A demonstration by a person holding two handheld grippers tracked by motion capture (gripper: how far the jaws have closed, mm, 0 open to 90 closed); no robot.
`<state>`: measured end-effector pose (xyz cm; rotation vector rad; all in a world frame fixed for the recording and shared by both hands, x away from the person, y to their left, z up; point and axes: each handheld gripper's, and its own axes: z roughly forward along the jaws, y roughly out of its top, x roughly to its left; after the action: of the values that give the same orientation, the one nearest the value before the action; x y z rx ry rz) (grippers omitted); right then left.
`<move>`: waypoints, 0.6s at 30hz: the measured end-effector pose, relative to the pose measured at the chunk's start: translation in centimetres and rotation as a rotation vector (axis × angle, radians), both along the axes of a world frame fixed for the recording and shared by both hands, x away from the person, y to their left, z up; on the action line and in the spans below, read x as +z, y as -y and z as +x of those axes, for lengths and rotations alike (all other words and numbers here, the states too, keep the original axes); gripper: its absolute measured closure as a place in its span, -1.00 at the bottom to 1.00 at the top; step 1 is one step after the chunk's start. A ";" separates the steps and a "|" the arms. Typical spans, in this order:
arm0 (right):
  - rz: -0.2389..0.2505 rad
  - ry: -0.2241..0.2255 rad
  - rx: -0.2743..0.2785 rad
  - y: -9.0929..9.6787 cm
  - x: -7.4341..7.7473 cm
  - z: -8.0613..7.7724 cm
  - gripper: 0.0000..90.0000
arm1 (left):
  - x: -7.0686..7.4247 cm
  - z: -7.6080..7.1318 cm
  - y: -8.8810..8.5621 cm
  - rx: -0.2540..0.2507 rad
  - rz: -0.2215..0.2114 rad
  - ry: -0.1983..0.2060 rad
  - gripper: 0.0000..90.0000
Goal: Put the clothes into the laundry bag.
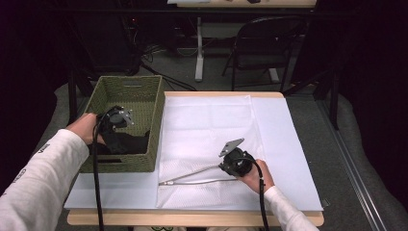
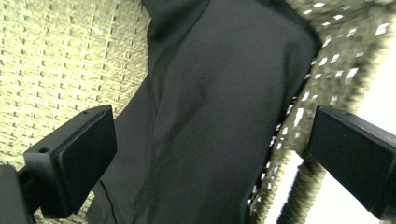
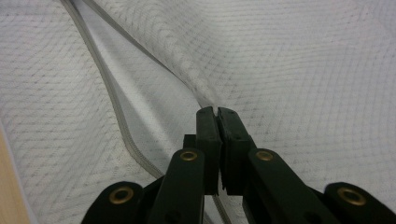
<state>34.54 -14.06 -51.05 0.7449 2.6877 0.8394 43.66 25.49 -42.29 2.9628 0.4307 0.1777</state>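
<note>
A black garment (image 1: 127,143) lies in the near end of a green woven basket (image 1: 159,120). My left gripper (image 1: 118,118) reaches down into the basket. In the left gripper view its jaws stand wide open on either side of the black garment (image 2: 210,93), with the left gripper (image 2: 217,154) not pressing on it and the basket wall (image 2: 56,60) behind. A white mesh bag (image 1: 207,130) lies flat on the table, its zipper (image 1: 192,177) parted. My right gripper (image 3: 217,114) is shut on the mesh bag (image 3: 303,70) at the edge beside the zipper (image 3: 112,107), lifting a fold.
The table (image 1: 192,219) carries a white cover; the basket stands at its left side. A folding chair (image 1: 262,43) and a desk leg (image 1: 199,48) stand on the floor beyond the far edge. Cables trail from both grippers toward the person.
</note>
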 end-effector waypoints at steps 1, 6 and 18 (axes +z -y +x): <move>0.000 0.000 0.000 0.0 0.0 0.0 0.96 | -0.3 0.1 0.0 0.001 0.004 -0.003 -0.98; 0.001 -0.001 -0.003 0.0 0.0 0.0 0.96 | -1.3 0.6 0.0 0.018 0.023 -0.020 -0.97; -0.001 0.000 -0.002 0.0 0.0 0.0 0.96 | -4.0 1.3 0.3 0.034 0.078 -0.047 -0.90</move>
<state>34.53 -14.03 -51.09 0.7480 2.6866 0.8379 44.97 25.16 -46.26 3.0426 0.4919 0.1316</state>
